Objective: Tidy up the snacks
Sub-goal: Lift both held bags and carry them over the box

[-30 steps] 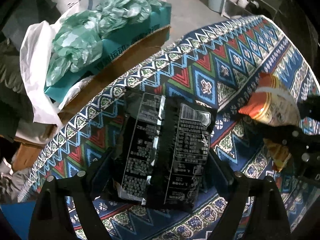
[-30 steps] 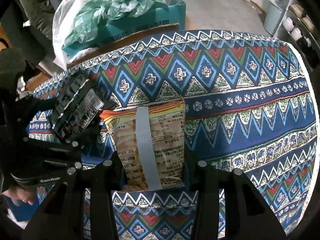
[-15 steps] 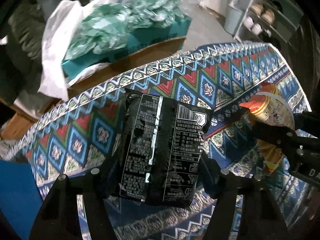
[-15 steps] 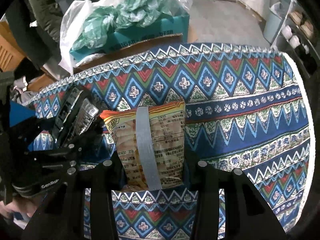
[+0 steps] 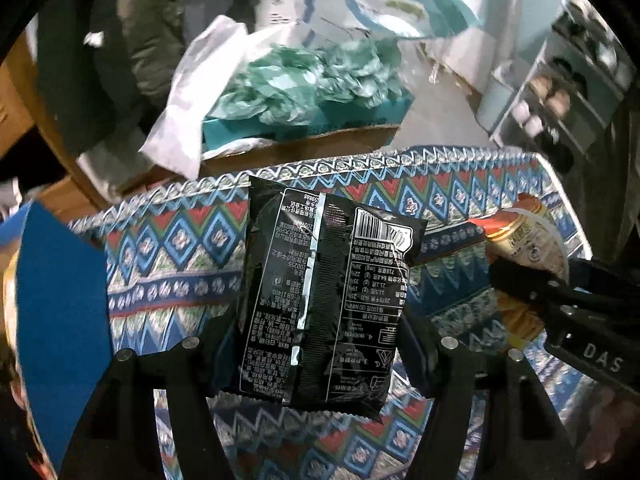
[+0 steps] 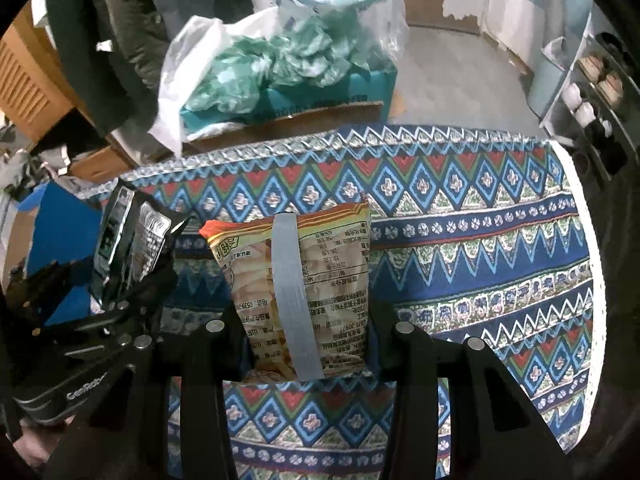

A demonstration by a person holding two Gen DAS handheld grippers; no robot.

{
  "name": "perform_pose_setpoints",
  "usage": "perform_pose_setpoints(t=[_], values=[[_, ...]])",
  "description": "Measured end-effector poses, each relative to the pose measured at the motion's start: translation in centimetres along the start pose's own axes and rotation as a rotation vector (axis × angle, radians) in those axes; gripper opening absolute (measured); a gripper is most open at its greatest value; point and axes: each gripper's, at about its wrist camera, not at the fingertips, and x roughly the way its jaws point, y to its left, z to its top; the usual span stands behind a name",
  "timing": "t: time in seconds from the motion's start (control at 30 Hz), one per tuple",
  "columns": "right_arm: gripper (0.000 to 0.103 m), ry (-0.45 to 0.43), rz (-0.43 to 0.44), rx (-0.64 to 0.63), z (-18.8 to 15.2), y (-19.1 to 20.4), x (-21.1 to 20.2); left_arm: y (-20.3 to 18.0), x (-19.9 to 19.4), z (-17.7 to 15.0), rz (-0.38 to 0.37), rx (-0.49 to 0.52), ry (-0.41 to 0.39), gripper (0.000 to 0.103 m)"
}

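The left gripper (image 5: pixel 320 344) is clamped on the lower part of a black pack (image 5: pixel 328 296), its jaws pressing the pack's two side edges. The pack hangs clear above the patterned cloth (image 5: pixel 460 184) that covers the worktop. The jaws have just been closing, with the pack between them.

The right gripper (image 6: pixel 308 340) is closed on an orange pack (image 6: pixel 296 280) in the same way, by the sides near its lower end, and that pack too is off the cloth. In the right wrist view the black pack (image 6: pixel 128 248) shows edge-on at the left, near the orange one but apart from it.

Both packs look light and air-filled, with thin, glossy film that creases easily. The film is probably slick, so a side pinch could slide if the squeeze is weak. A hard squeeze would likely crush the contents, which in the orange pack look like brittle chips. The safest hold seems to be across the width, near a sealed end, where the film is flatter and stiffer. The back seam down each pack's middle gives little purchase.

A blue box (image 5: pixel 60 300) sits at the left edge of the worktop. Whether it is where the packs belong cannot be told.
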Motion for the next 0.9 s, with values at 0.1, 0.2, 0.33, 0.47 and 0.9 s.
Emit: perform_pose_setpoints(t=[0.1, 0.2, 0.33, 0.47, 0.9], values=[[0.041, -0.015, 0.013, -0.014, -0.1, 0.8, -1.2, 0.2, -1.8, -0.5, 0.011, -0.009, -0.016, 0.069], [0.041, -0.034, 0.03, -0.042, -0.2, 2.1, -2.4, 0.9, -3.9, -0.8, 0.007, -0.03, -0.037, 0.069], [0.041, -0.067, 0.054, -0.082, -0.1, 4.3, -4.0, 2.2, -6.5, -1.0, 0.005, -0.075, -0.072, 0.069], [0.041, -0.087, 0.082, -0.123, -0.2, 6.6, -5.1, 4.2, -9.3, -2.1, 0.033, -0.102, -0.113, 0.069], [0.041, -0.112, 0.163, -0.239, -0.5, 13.9, -7.0, 10.9, -15.8, -4.9, 0.082, -0.221, -0.183, 0.069]])
